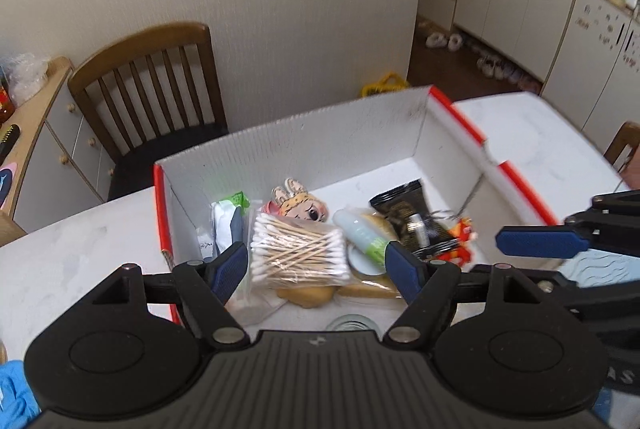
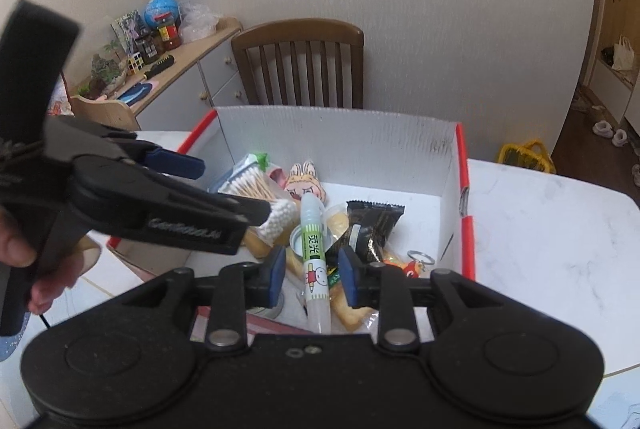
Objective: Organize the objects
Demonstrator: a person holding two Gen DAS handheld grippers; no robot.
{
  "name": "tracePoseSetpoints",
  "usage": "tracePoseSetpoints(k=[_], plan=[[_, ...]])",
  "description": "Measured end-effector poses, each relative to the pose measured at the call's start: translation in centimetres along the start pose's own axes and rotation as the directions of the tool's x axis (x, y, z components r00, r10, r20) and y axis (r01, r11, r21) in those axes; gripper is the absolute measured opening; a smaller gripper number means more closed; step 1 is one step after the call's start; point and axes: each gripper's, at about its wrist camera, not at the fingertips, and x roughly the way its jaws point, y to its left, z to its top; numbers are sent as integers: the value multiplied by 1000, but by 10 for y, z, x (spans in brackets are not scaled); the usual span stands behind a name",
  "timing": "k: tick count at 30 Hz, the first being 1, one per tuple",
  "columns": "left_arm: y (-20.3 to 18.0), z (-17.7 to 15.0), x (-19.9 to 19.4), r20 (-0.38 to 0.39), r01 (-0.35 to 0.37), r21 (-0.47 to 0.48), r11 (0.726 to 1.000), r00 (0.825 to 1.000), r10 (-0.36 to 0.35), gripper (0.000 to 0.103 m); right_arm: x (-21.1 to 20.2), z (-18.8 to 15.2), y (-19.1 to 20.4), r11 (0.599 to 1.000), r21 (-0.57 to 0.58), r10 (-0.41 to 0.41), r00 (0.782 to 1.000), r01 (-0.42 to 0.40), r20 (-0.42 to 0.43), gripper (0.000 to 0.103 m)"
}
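Both jaws spread empty above the box [image 1: 360,133]; lower the left gripper [image 1: 316,271] squarely astride the cotton-swab pack [image 1: 298,249], then close gently.

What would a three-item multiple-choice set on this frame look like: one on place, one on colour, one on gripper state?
1. Where does the clear pack of wooden-stick cotton swabs lie?
A. on the chair
B. inside the white cardboard box with red edges
C. on the side cabinet

2. What colour are the left gripper finger pads?
A. blue
B. yellow
C. white

3. How does the right gripper stand?
A. shut on the black foil snack packet
B. shut on nothing
C. open above the white glue stick with a green label

Key: 1 B, the swabs sit within the box walls among the other items; 2 A, both pads show blue in the left wrist view; 3 C, its fingers stand apart either side of the stick without pressing it.
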Motion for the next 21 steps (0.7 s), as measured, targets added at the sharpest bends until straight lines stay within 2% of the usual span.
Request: tracePoseSetpoints(k=[3,7,14,16,21], plan=[[-3,-7,-21,40,11,-15,1000,999,-10,75,-12,-2,0,1000,0,0,1000,0,13,34],[-9,-17,-47,81,20,-22,1000,997,-18,75,-23,-3,-1,1000,0,0,999,0,44,54],[-15,-31,-81,129,16,-50,999,992,-10,76,-48,-8,3,1000,-16,5,997,-4,81,61],[-17,-35,-90,141,5,-52,999,990,2,82,-54,-10,3,1000,-19,7,996,-5,92,66],[-18,-45,-105,149,-2,-67,998,989,12,82,-68,-12,7,999,-36,14,993,-10,116,75]])
